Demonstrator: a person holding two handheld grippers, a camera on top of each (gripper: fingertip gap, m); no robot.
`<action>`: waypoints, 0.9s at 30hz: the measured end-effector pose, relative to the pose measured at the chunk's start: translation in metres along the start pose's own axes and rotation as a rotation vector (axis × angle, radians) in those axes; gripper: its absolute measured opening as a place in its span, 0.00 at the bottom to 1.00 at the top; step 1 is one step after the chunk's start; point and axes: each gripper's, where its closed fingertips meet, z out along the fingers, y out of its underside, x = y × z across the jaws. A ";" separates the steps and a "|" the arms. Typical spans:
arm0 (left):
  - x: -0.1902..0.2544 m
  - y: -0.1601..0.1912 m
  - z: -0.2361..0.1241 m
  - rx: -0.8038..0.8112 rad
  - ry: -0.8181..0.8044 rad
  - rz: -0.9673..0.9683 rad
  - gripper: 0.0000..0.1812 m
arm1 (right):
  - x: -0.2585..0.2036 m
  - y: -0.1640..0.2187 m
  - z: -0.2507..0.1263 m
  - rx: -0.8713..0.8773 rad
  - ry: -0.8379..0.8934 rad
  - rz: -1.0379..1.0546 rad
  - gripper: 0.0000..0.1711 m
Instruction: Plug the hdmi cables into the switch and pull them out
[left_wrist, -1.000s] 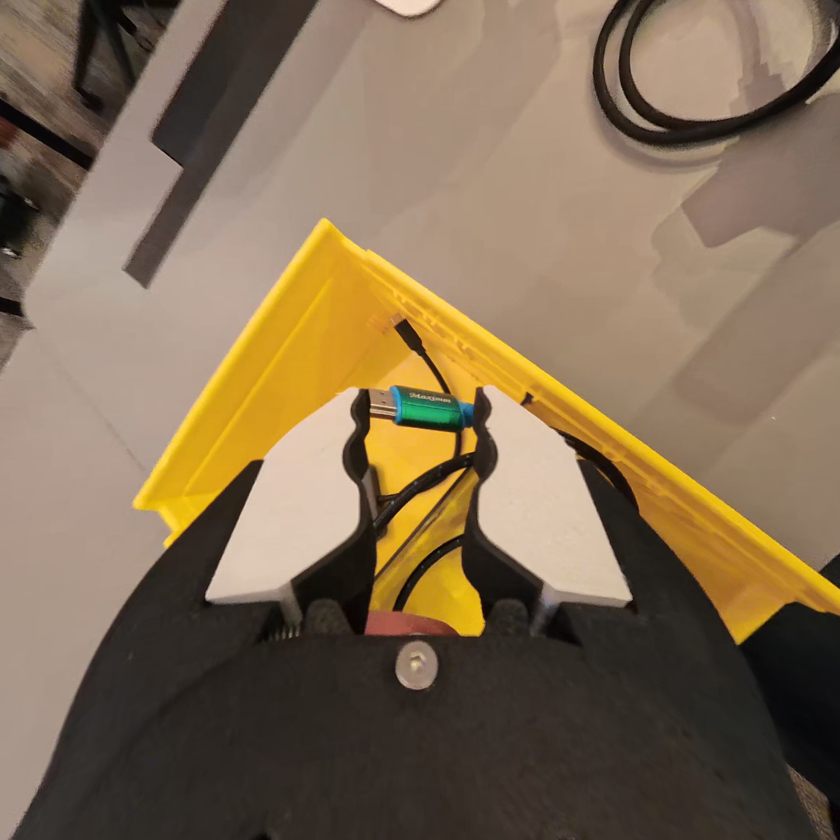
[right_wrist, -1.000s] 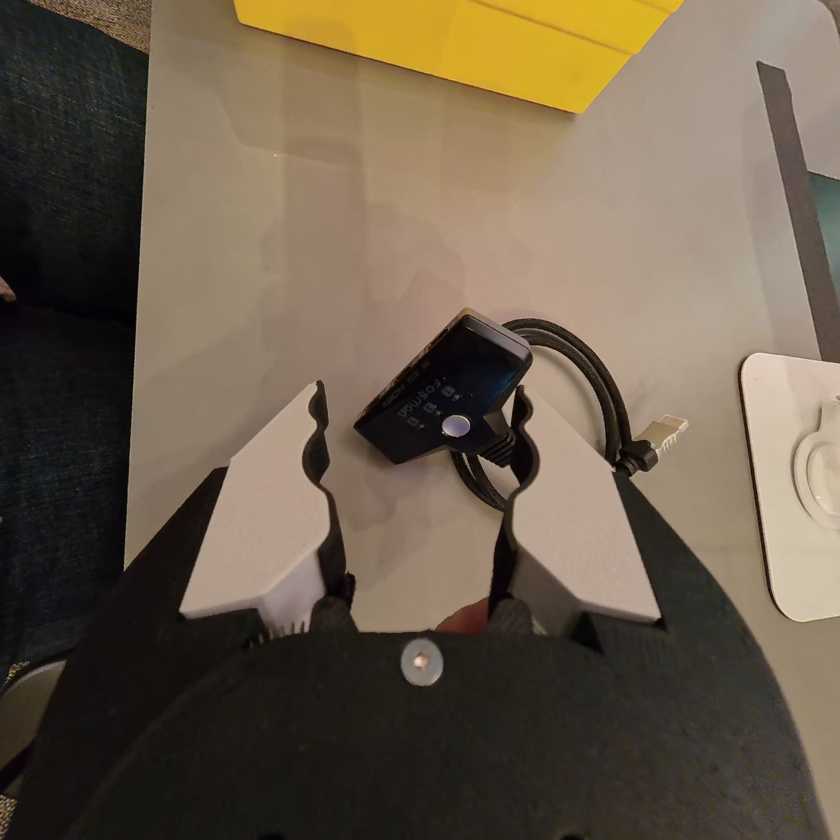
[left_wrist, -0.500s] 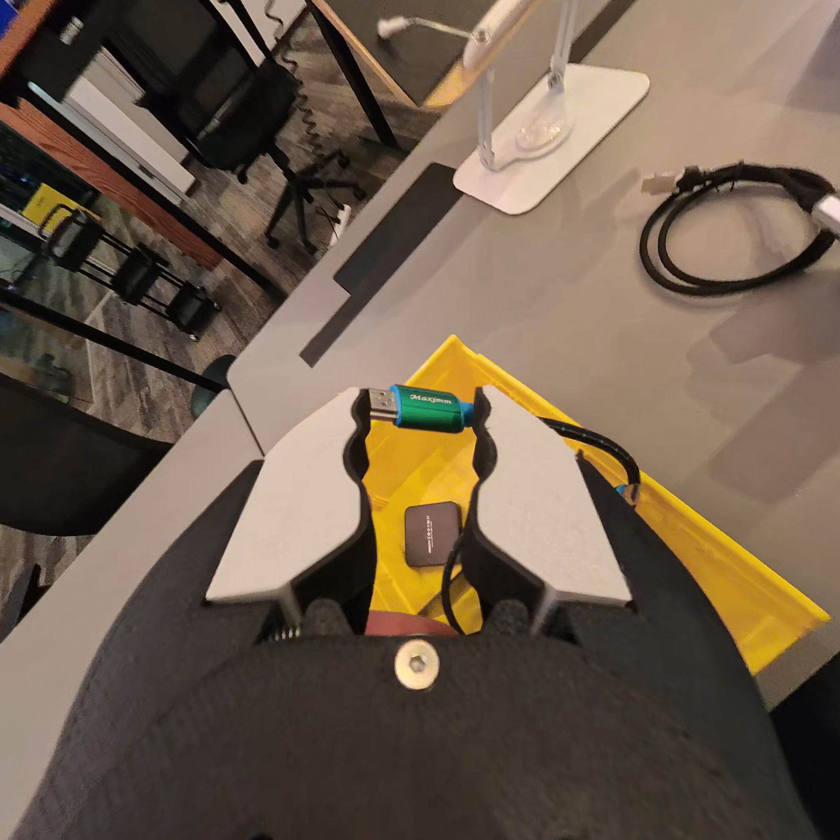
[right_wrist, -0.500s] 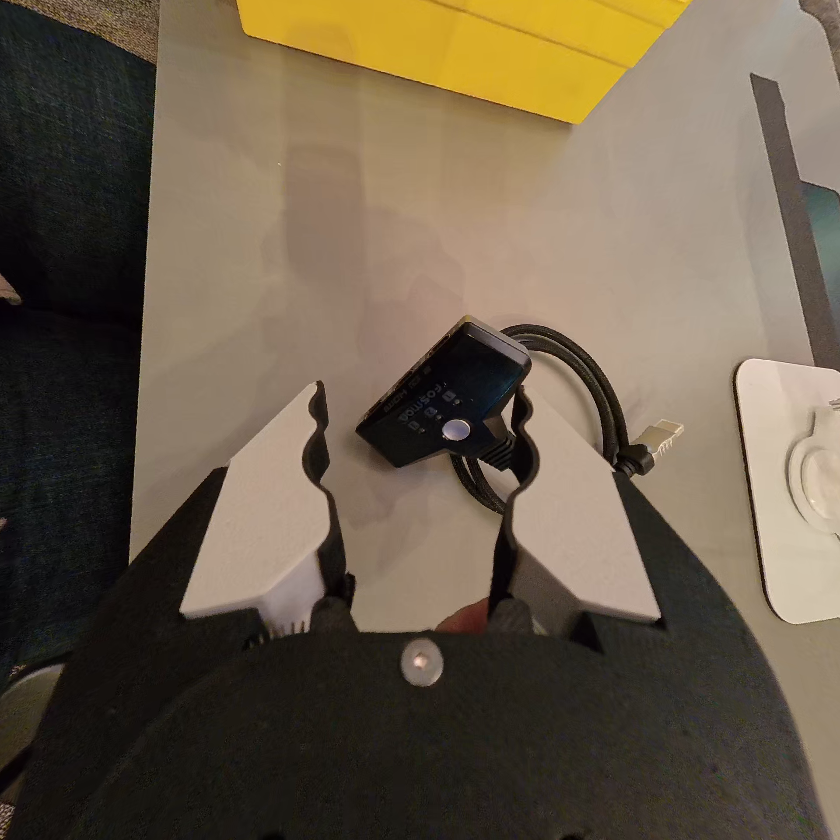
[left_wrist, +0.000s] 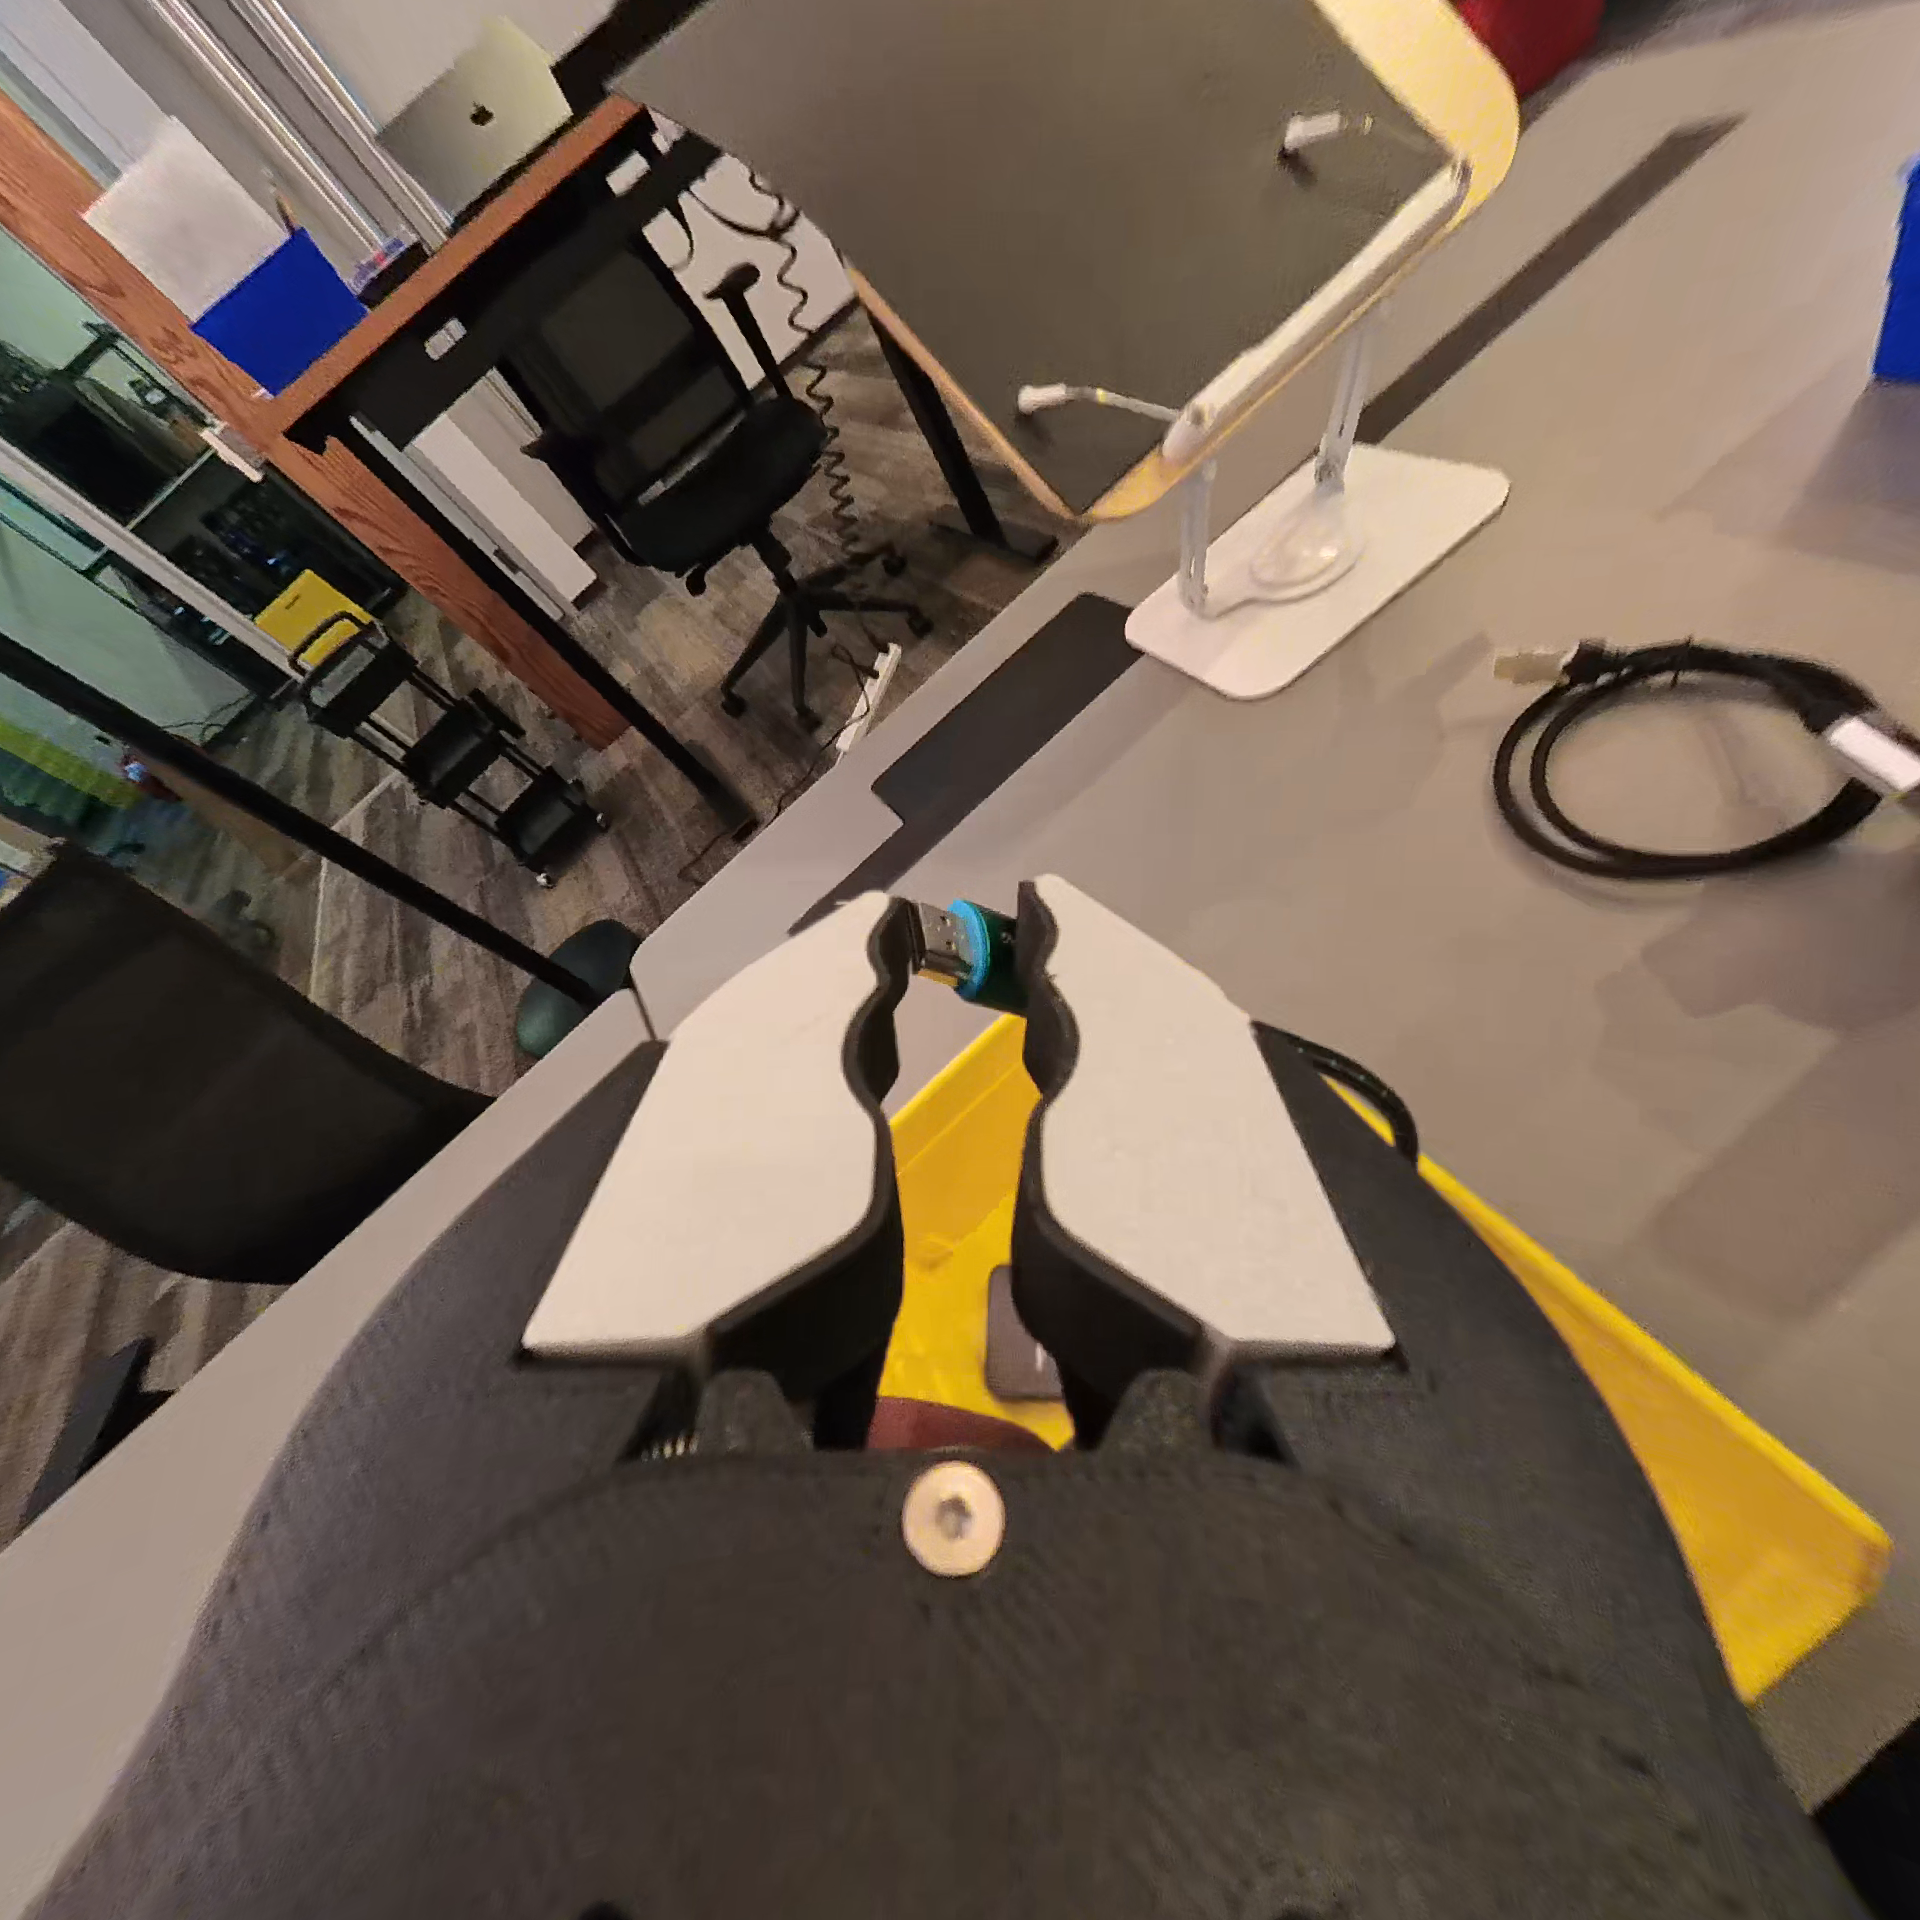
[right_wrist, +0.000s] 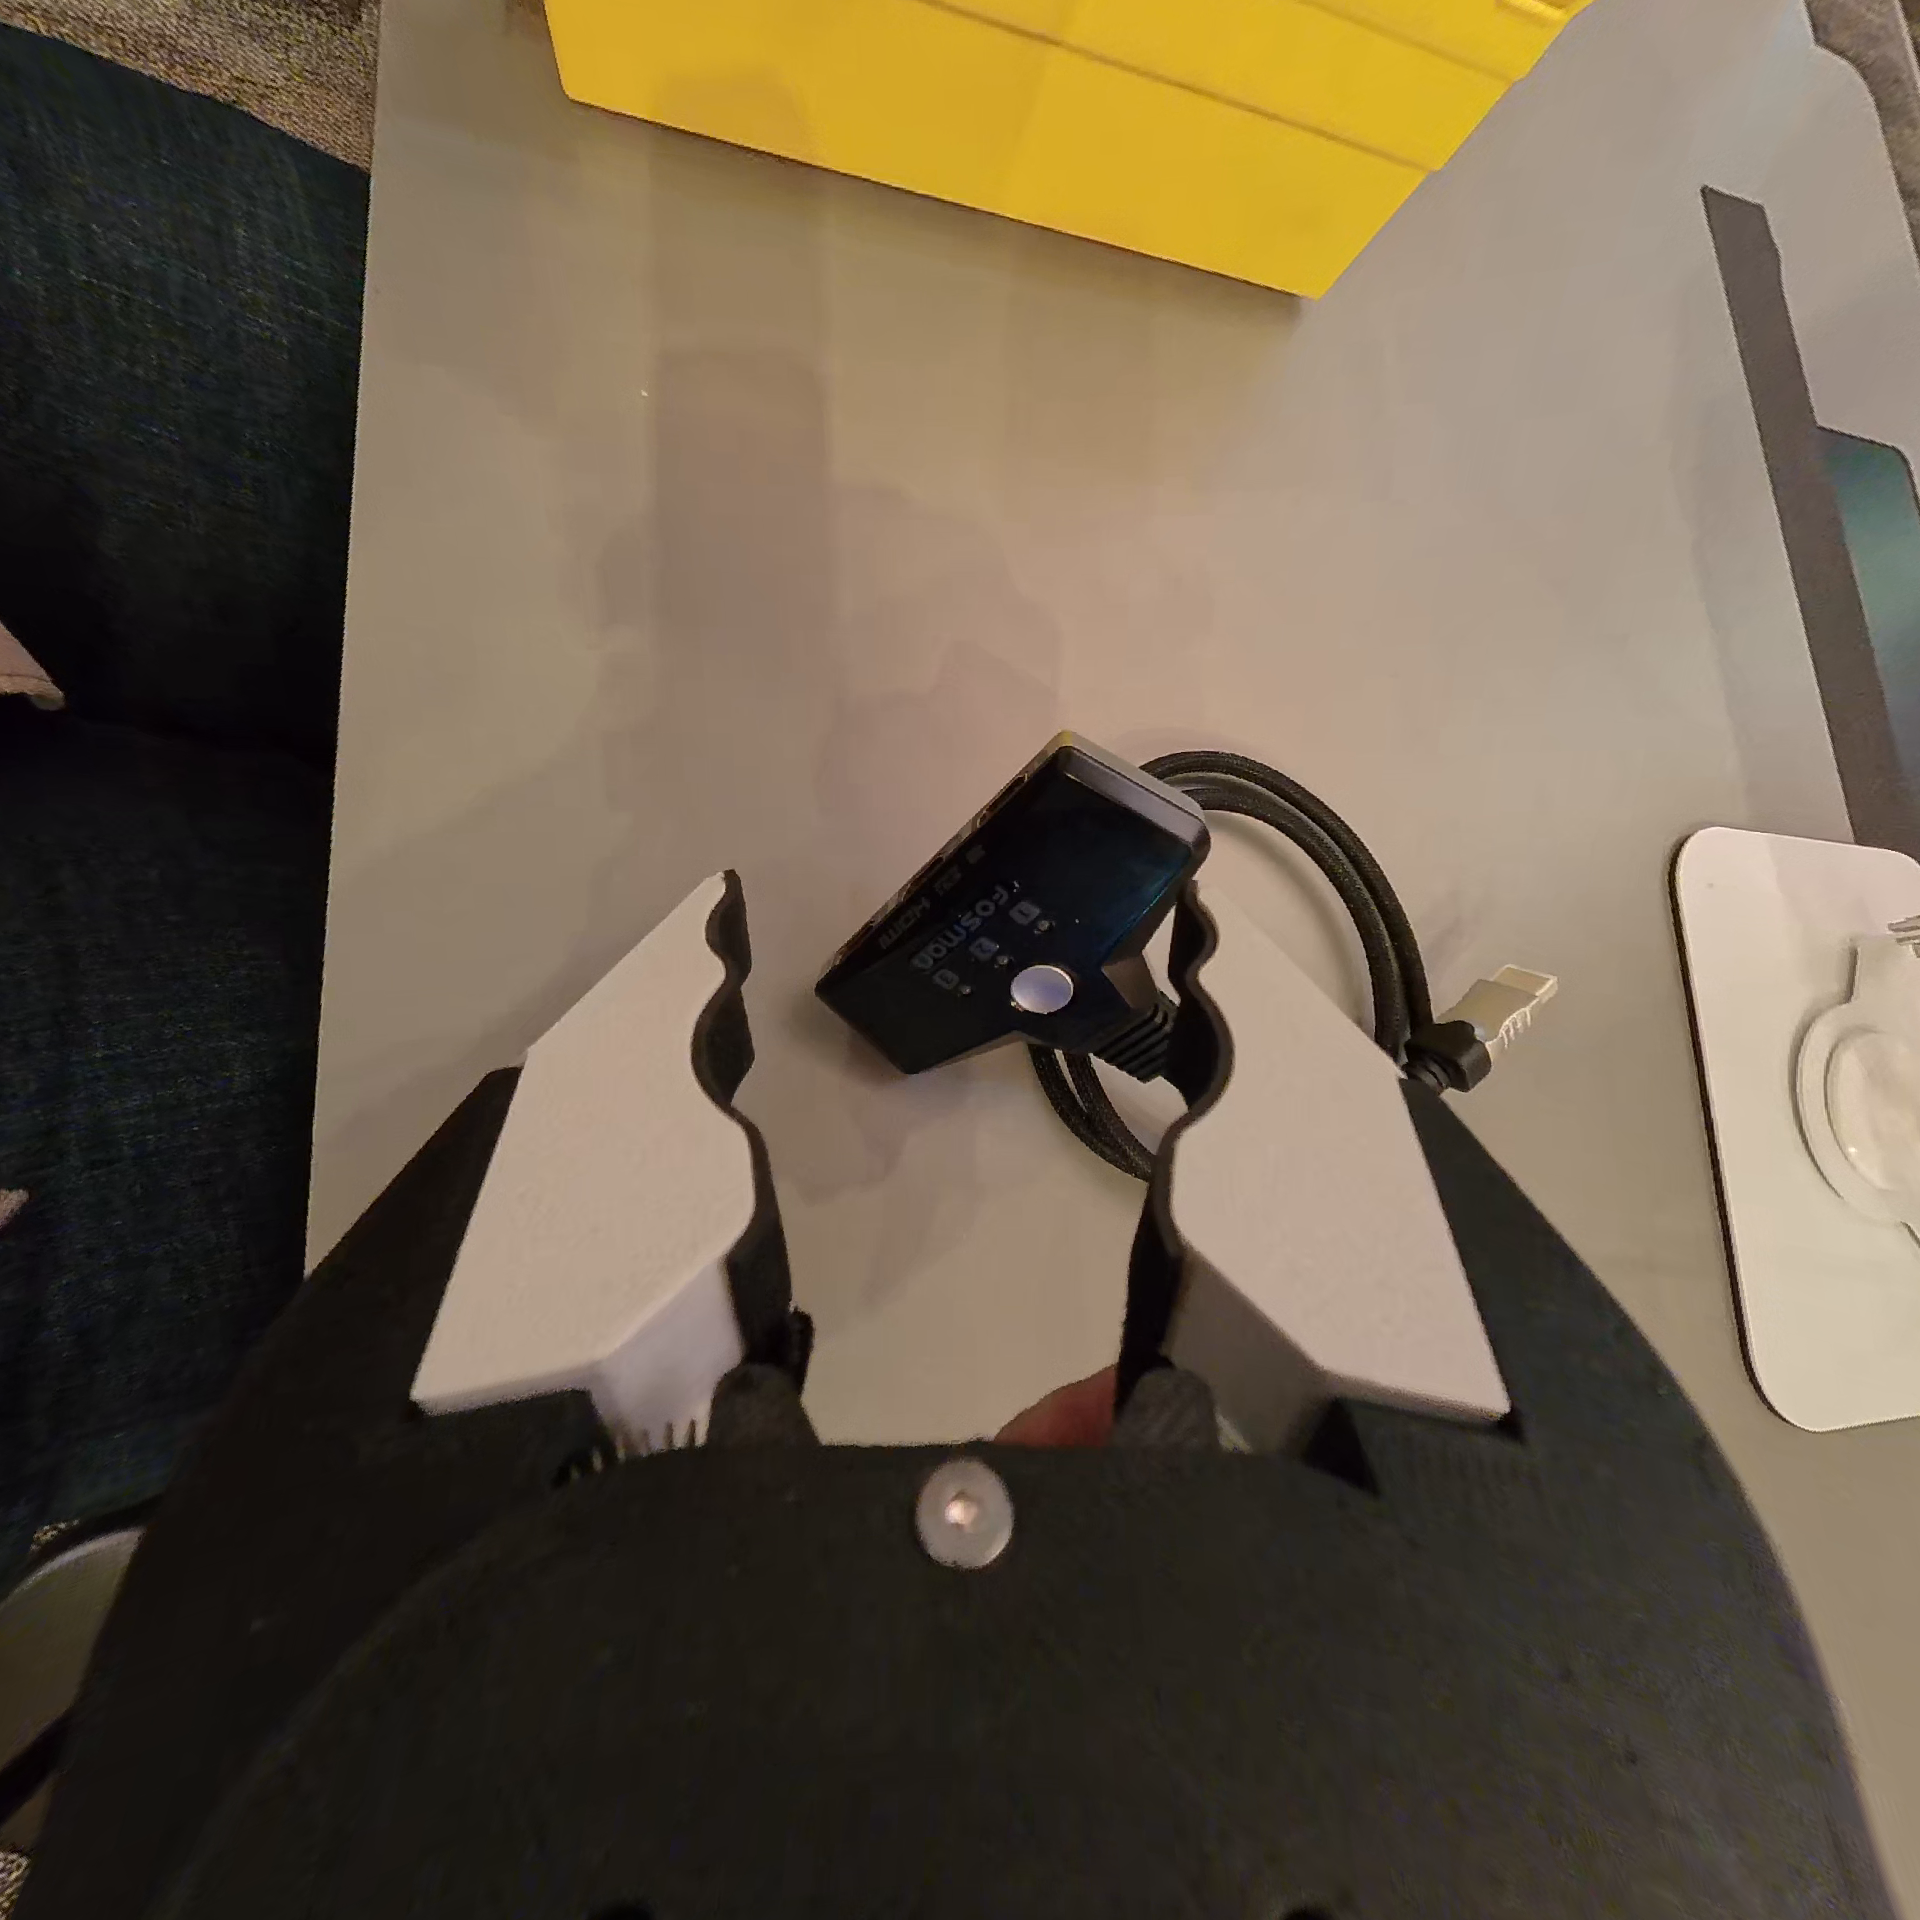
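Observation:
My left gripper (left_wrist: 956, 935) is shut on a green and blue HDMI plug (left_wrist: 971, 956), held above the near corner of the yellow bin (left_wrist: 1558, 1403). The plug's metal end points left, and its black cable (left_wrist: 1371, 1091) trails back over the bin's edge. My right gripper (right_wrist: 961, 904) is open just above the grey table. The black switch (right_wrist: 1039, 914) lies tilted between its fingertips, close against the right finger. The switch's own black cable is coiled (right_wrist: 1340, 883) beside it and ends in a silver plug (right_wrist: 1517, 987). That coil also shows in the left wrist view (left_wrist: 1662, 769).
The yellow bin (right_wrist: 1039, 135) stands at the far side of the table in the right wrist view. A small dark device (left_wrist: 1013, 1351) lies inside it. A white lamp base (left_wrist: 1320, 582) (right_wrist: 1818, 1091) stands near the coil. A dark strip (right_wrist: 1787, 468) runs across the tabletop. Some 40 centimetres of space lies between my two pairs of fingers.
My left gripper has risen out of the bin with the plug and tilted up toward the room. The plug has turned in the grip. My right gripper has barely moved.

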 end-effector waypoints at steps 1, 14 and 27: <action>0.001 0.003 0.002 -0.018 0.001 0.018 0.11 | 0.000 0.000 0.000 0.000 0.000 -0.001 0.46; 0.012 -0.007 -0.005 0.021 0.038 0.015 0.08 | -0.001 0.000 0.001 -0.003 -0.002 -0.002 0.46; 0.002 -0.043 -0.032 0.127 0.010 0.009 0.07 | -0.001 -0.002 0.000 0.000 0.001 -0.007 0.46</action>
